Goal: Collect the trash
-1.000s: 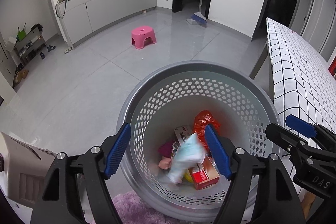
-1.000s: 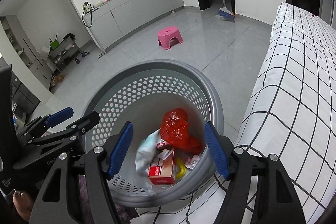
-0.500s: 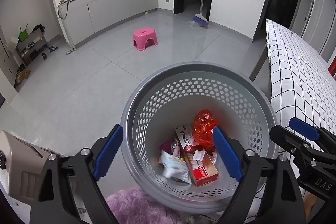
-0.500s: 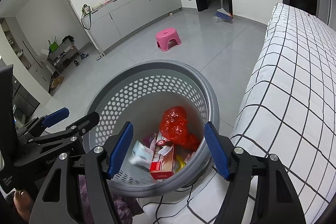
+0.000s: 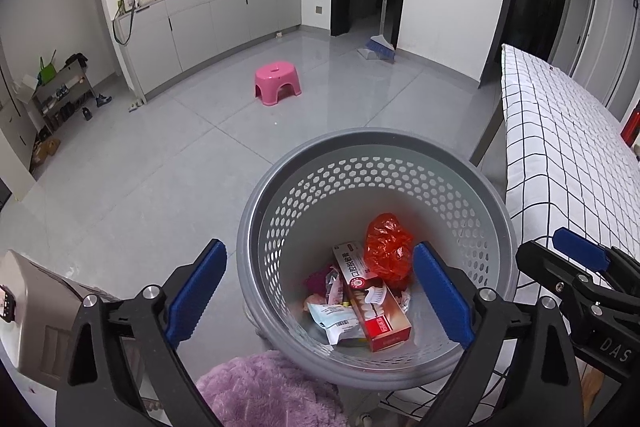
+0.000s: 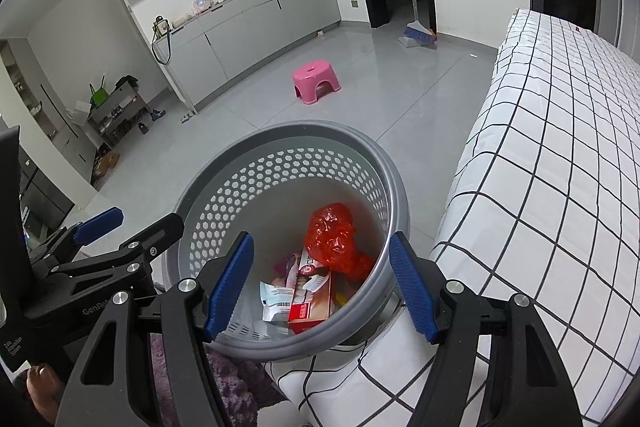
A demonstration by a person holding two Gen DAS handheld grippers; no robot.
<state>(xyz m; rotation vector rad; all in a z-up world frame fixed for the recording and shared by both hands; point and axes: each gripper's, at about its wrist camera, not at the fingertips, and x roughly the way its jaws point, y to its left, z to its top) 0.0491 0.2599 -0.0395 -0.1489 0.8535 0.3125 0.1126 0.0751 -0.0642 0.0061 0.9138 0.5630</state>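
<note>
The left gripper [image 5: 320, 295] hangs over the perforated grey wastebasket [image 5: 496, 219], its jaws just spread wide and empty, so the pale wrapper [image 5: 334, 319] lies inside beside the toothpaste box [image 5: 372, 303] and red bag [image 5: 388, 251]. The right gripper [image 6: 320, 287] waits alongside, jaws apart, holding nothing.

The grey basket [image 5: 496, 223] mouth lies open from above; the checked bed [image 5: 568, 163] crowds it at three o'clock, bare floor [image 5: 160, 171] opens toward ten o'clock
</note>
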